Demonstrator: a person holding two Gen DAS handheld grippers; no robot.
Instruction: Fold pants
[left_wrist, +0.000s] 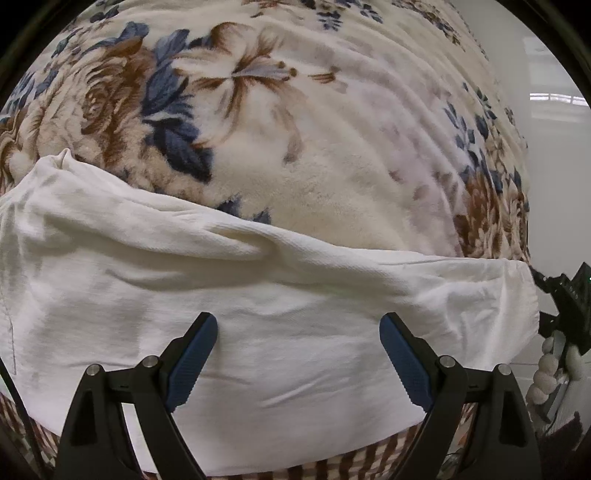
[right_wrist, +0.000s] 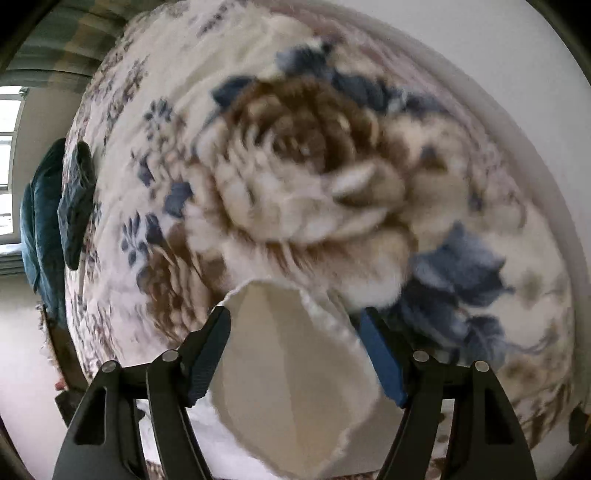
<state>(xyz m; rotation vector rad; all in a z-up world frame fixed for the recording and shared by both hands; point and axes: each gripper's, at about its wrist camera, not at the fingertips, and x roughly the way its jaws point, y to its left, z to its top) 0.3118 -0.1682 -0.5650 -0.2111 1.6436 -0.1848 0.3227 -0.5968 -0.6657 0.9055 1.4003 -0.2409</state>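
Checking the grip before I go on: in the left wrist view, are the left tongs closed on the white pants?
No: the left tongs stand wide open, fingers apart above the white pants lying on the floral blanket.

The pants (left_wrist: 258, 314) lie on the blanket (left_wrist: 332, 166) beneath and between the left gripper's (left_wrist: 297, 354) spread fingers (left_wrist: 195, 350), extending beyond both, while a pants edge (right_wrist: 295, 369) lies between the right gripper's (right_wrist: 295, 350) fingers (right_wrist: 207, 354), the blanket ahead.

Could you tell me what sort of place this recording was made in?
Most likely a bedroom at home: a plush floral blanket covers what looks like a bed, white pants lie on it, and a window lights the far wall.
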